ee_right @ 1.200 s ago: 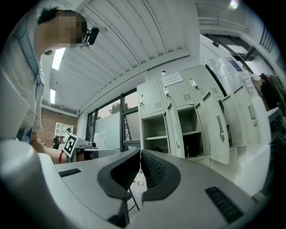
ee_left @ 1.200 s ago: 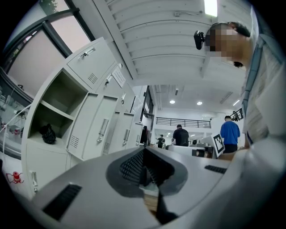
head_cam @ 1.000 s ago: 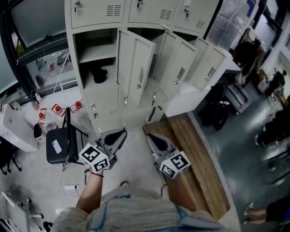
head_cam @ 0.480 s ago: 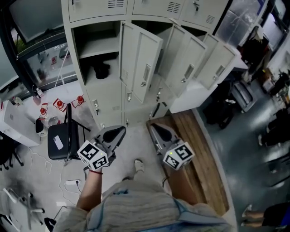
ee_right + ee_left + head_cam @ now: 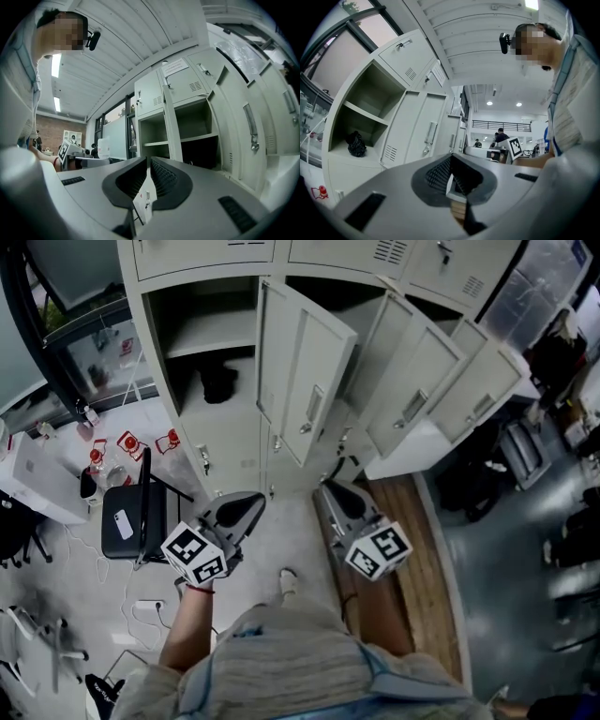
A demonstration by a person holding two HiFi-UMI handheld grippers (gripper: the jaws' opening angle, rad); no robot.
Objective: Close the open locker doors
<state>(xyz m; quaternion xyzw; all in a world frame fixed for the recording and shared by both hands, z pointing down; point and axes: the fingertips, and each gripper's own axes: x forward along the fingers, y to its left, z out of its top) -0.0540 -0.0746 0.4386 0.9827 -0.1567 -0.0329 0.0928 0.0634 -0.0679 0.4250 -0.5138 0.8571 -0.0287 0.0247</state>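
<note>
A bank of pale grey lockers (image 5: 211,259) stands ahead of me. Three of its doors hang open: the left door (image 5: 307,371), the middle door (image 5: 412,390) and the right door (image 5: 487,385). The open left compartment (image 5: 202,362) holds a black bundle (image 5: 218,382), which also shows in the left gripper view as the dark bundle (image 5: 356,144). My left gripper (image 5: 251,504) and right gripper (image 5: 328,491) are held low in front of the lockers, both shut and empty, apart from every door. The right gripper view shows an open compartment (image 5: 199,136) and a door handle (image 5: 251,127).
A black chair (image 5: 131,526) with a phone on its seat stands at my left. A wooden bench (image 5: 427,559) runs along the right, under the open doors. Red items (image 5: 131,442) and cables (image 5: 141,610) lie on the floor at the left.
I have stepped closer to the lockers, so the open doors look larger and sit lower in the head view. Both grippers stay shut and held low.
</note>
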